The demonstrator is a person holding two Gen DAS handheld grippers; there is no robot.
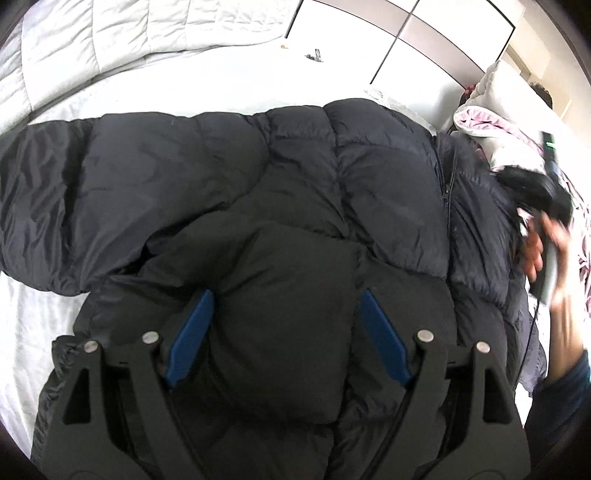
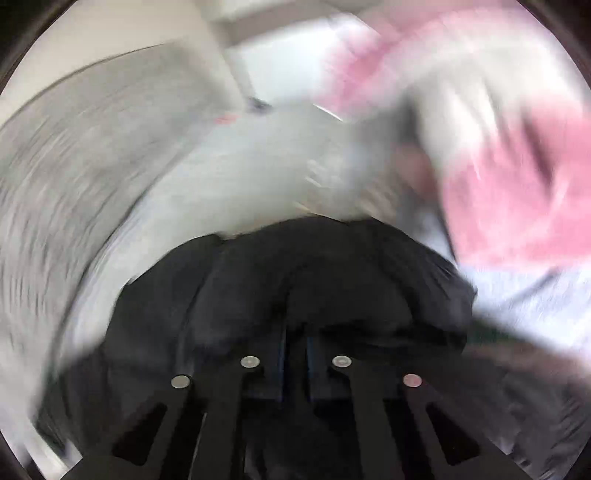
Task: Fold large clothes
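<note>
Left wrist view. No brand, label or legible writing on anything here. A large black puffer jacket [image 1: 280,177] lies spread across a bed [image 1: 29,314] covered in a white sheet; one sleeve runs out to the left, the zipper edge shows at the right. Left claw [image 1: 286,306] points steeply down over the jacket's near end, its two blue pads [image 1: 190,338] wide apart. A puffed fold of the jacket bulges up between them; whether the pads press on it cannot be told. A quilted grey cover [image 1: 110,33] lies at the far side of the bed. A pink and white blanket [image 1: 491,125] is bunched at the right. At the right edge, blurred, a hand [image 1: 546,254] in a dark sleeve grips the handle of the other tool, held above the jacket's right side.

Right wrist view. Heavy motion blur; nothing readable. Right claw [image 2: 295,343] has its pads drawn together with only a thin gap, and dark jacket cloth [image 2: 332,280] is bunched directly at and ahead of the tips, clamped there by the look of it. The claw angles downward. Beyond it, smeared: white bed sheet [image 2: 258,166], grey quilting at the left, pink blanket [image 2: 517,192] at the right.
</note>
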